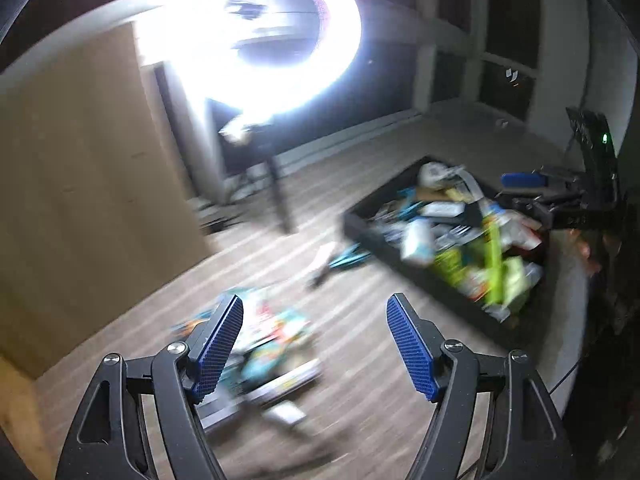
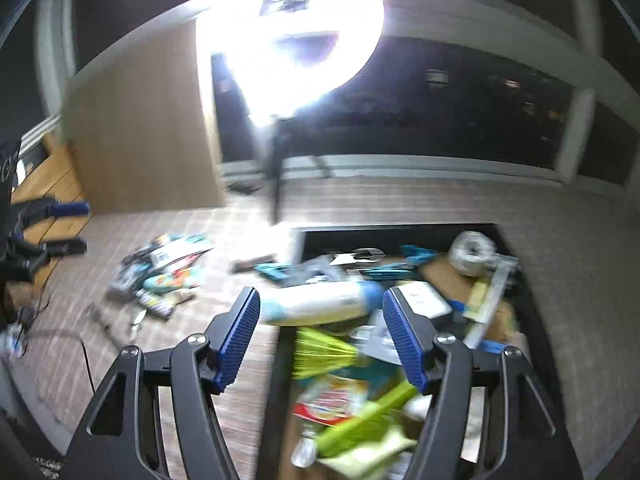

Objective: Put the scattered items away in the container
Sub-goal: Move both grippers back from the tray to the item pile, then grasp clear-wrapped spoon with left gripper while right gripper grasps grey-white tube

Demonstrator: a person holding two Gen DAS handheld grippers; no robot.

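A black open container (image 1: pixel 360 224) (image 2: pixel 528 280) stands on the floor, piled with packets, a green brush (image 2: pixel 324 354), a tape roll (image 2: pixel 472 256) and a white-and-blue bottle (image 2: pixel 324 304). My left gripper (image 1: pixel 316 344) is open and empty above a scattered pile of packets (image 1: pixel 272 332) on the floor; that pile also shows in the right wrist view (image 2: pixel 164 276). A teal item (image 1: pixel 348 260) lies beside the container's left wall. My right gripper (image 2: pixel 320 336) is open and empty over the container's near left part. The other gripper (image 1: pixel 524 180) shows far right in the left view.
A bright ring light (image 1: pixel 260 36) on a black stand (image 1: pixel 280 196) stands behind the items. A wooden cabinet (image 1: pixel 80 184) is to the left. Dark windows (image 2: pixel 440 112) line the back wall. The floor (image 2: pixel 580 272) is striped wood.
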